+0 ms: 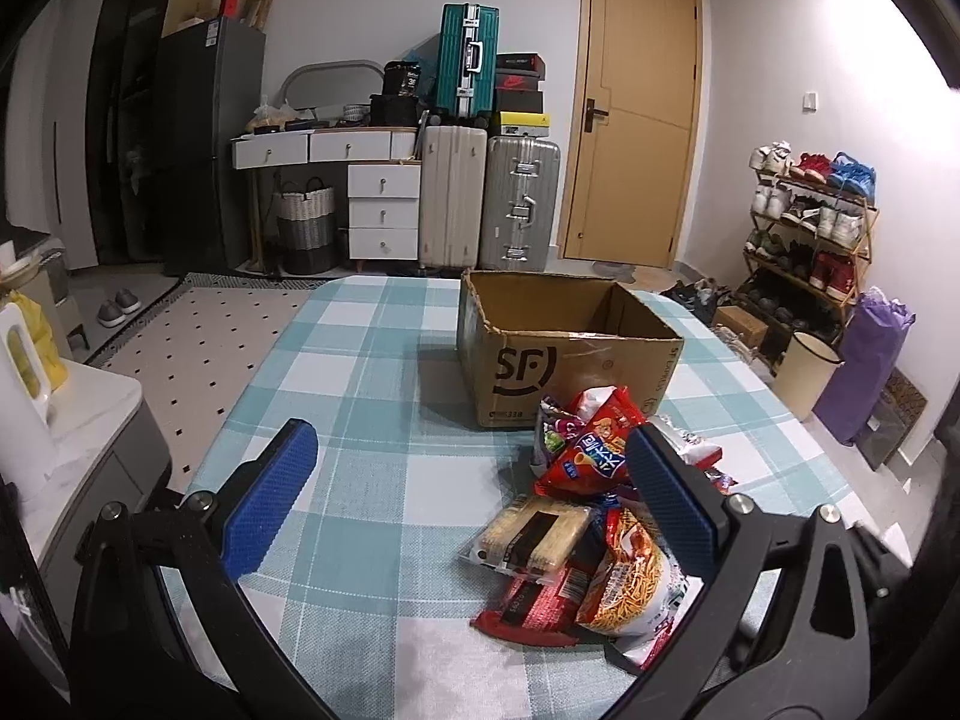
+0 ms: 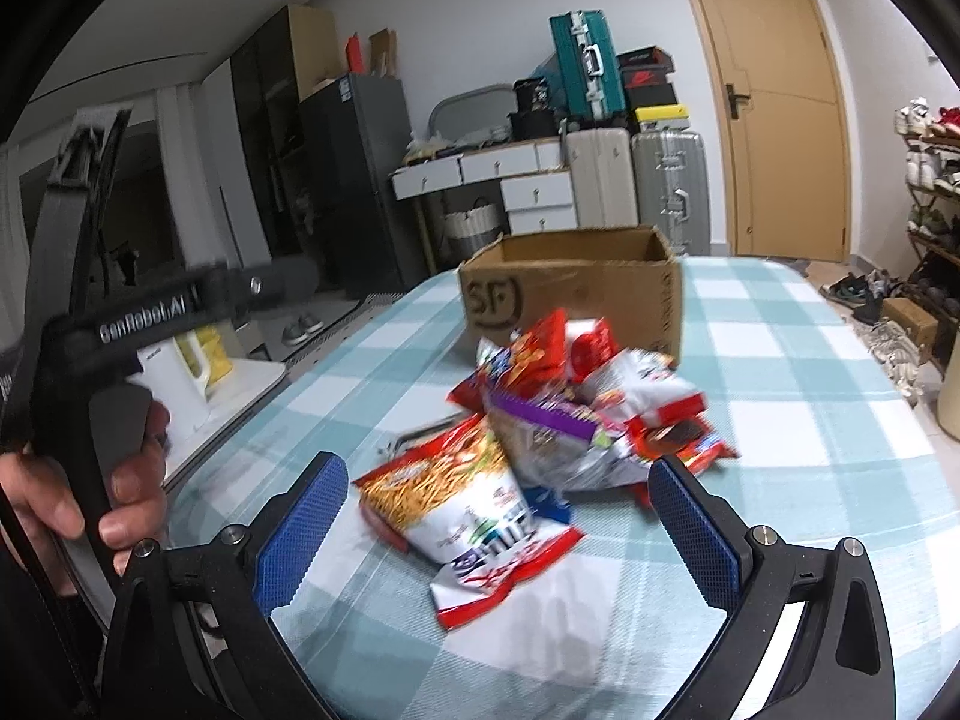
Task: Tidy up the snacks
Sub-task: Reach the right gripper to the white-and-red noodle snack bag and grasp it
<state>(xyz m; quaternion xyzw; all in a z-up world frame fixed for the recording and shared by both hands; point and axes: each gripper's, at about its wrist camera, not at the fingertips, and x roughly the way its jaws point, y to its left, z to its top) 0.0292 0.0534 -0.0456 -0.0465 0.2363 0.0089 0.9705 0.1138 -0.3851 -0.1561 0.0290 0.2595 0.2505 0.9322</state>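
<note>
Snacks (image 1: 591,516) lie heaped on the checked counter (image 1: 372,360), just in front of the open SF cardboard box (image 1: 558,330), whose visible inside looks bare. By that showing, nothing is sorted yet; the whole pile is left to move. Left tongs (image 1: 474,480) stand wide with nothing between them, hovering near the pile beside a cracker pack (image 1: 534,534). Right tongs (image 2: 498,516) are wide too and grip nothing, with a noodle-snack bag (image 2: 456,492) lying between the pads on the counter. A hand (image 2: 90,480) holds the other tool's handle at the left of the right wrist view.
</note>
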